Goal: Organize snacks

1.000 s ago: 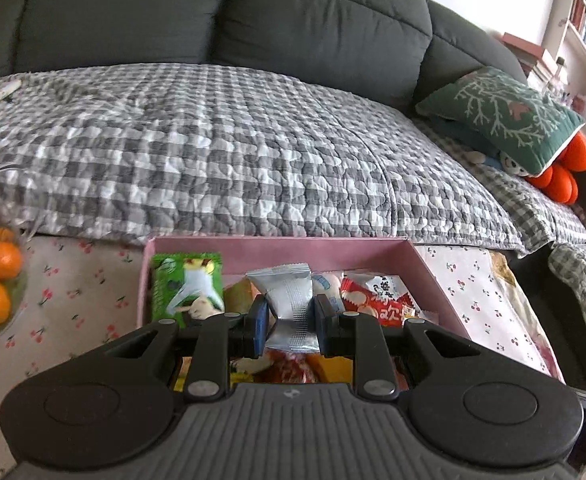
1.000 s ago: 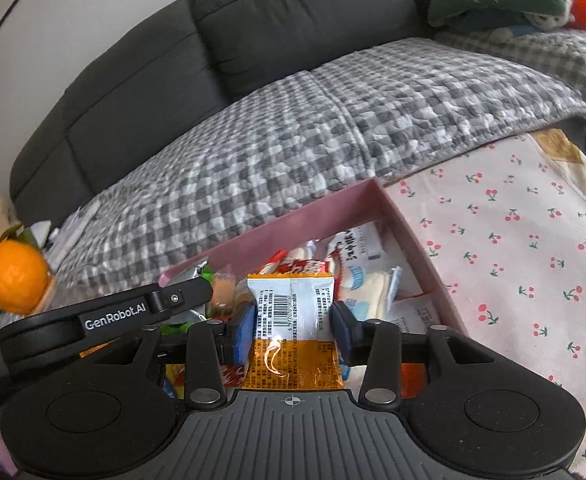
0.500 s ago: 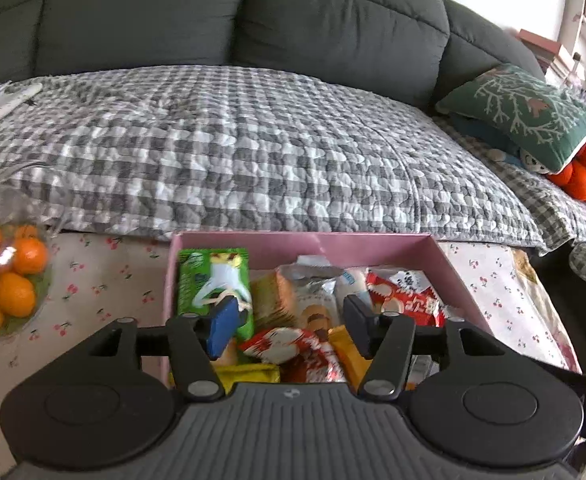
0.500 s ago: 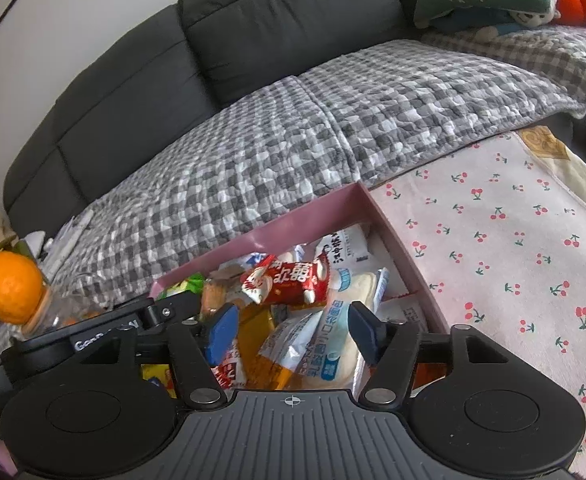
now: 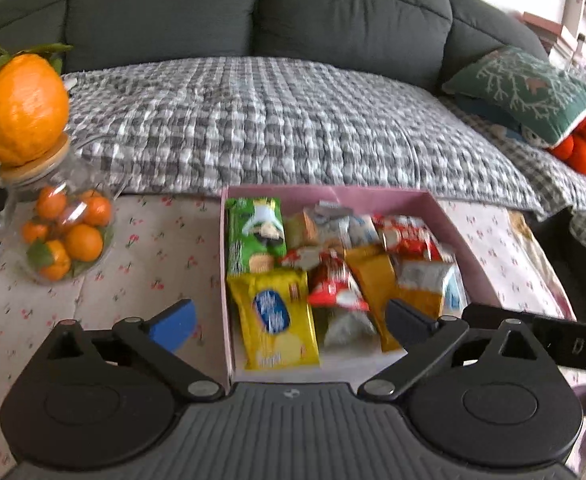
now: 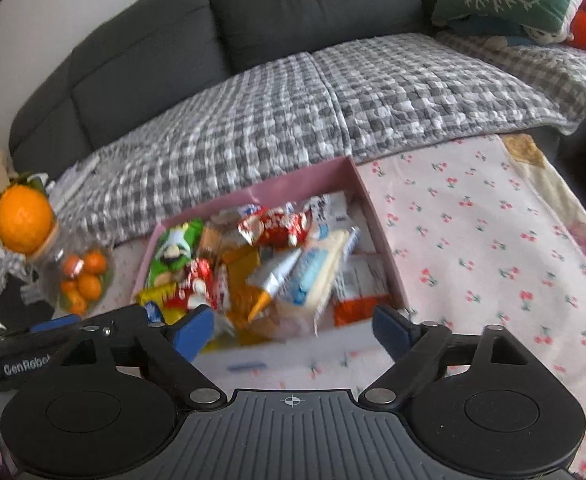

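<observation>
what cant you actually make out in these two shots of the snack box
- Print on the snack packets: motion blur in both wrist views.
- Near wall of the pink box: hidden by the left tongs in the left wrist view.
- What lies under the top packets: covered by the pile.
- Contents of the glass jar beyond the oranges: too small and blurred in the right wrist view.

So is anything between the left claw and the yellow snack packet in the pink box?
Nothing visible. The left claw hangs open above the near end of the pink box, and the yellow packet lies uncovered on top, right below its open jaws.
</observation>
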`<action>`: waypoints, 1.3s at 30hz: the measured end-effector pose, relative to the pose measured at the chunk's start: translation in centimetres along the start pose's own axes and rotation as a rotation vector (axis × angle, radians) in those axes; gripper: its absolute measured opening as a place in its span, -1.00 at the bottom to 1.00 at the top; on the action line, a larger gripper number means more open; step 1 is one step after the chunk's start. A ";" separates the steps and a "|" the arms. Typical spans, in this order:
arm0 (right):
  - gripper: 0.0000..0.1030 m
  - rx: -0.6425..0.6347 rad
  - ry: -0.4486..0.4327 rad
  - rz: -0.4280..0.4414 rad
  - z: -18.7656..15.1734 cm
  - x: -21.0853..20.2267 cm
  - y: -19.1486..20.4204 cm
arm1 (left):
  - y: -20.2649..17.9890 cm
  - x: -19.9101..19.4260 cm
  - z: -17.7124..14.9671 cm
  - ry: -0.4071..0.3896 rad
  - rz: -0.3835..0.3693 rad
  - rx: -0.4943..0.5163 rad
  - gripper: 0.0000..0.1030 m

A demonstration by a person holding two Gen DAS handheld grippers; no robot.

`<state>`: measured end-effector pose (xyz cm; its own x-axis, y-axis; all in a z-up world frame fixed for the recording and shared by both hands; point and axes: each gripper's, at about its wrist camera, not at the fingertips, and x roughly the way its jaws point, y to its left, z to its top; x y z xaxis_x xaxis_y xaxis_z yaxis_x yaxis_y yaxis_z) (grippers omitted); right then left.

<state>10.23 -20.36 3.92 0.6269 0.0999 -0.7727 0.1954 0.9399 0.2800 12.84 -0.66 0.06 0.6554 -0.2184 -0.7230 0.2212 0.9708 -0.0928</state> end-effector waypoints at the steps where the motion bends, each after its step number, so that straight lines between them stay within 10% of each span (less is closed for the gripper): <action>1: 0.82 0.004 0.011 -0.009 -0.1 -0.4 -0.1 | -0.1 -0.3 -0.2 0.013 0.001 -0.001 0.98; 39: 0.99 -0.169 0.074 -0.133 -5.3 -6.9 1.9 | -2.4 -7.6 -5.9 0.062 0.183 -0.002 0.99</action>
<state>2.30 -17.55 6.75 0.5463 -0.0106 -0.8376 0.1392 0.9872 0.0783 3.06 -0.73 1.78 0.6385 -0.0320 -0.7689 0.1013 0.9939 0.0428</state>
